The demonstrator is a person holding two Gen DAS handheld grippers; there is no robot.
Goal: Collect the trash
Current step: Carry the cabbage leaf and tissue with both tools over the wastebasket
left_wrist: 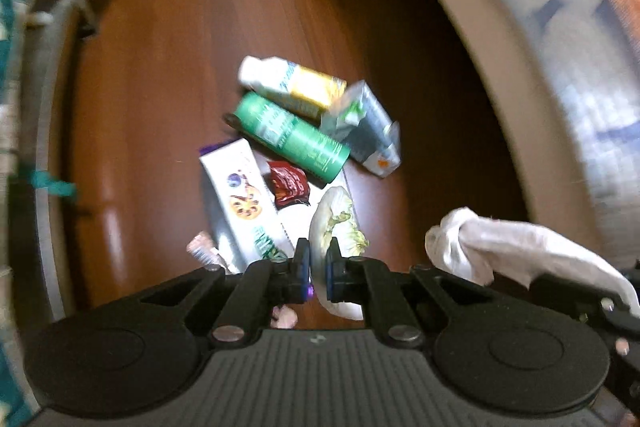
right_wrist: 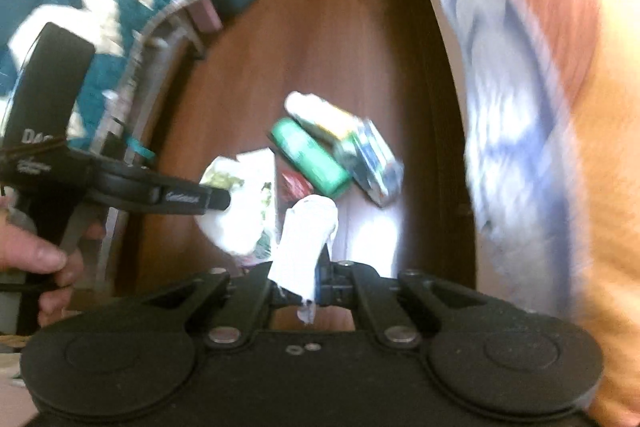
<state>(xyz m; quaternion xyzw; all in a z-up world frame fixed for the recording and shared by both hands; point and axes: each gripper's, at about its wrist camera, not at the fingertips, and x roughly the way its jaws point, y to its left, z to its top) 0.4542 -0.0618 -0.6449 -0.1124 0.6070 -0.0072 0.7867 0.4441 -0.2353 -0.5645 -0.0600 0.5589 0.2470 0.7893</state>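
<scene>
Left tongs (left_wrist: 318, 259): clamped on crumpled white-and-green wrapper (left_wrist: 334, 223).
Right tongs (right_wrist: 298, 281): clamped on crumpled white paper wad (right_wrist: 306, 239).
Floor (left_wrist: 168, 75): brown wood, green cylindrical can (left_wrist: 290, 137) among litter.

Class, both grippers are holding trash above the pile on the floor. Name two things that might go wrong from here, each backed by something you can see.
1. The left gripper pinches only an edge of the white wrapper, so most of it hangs free and may slip out.
2. The right gripper holds a crumpled tissue by a thin part; it might tear or drop back onto the green can and cartons.
</scene>
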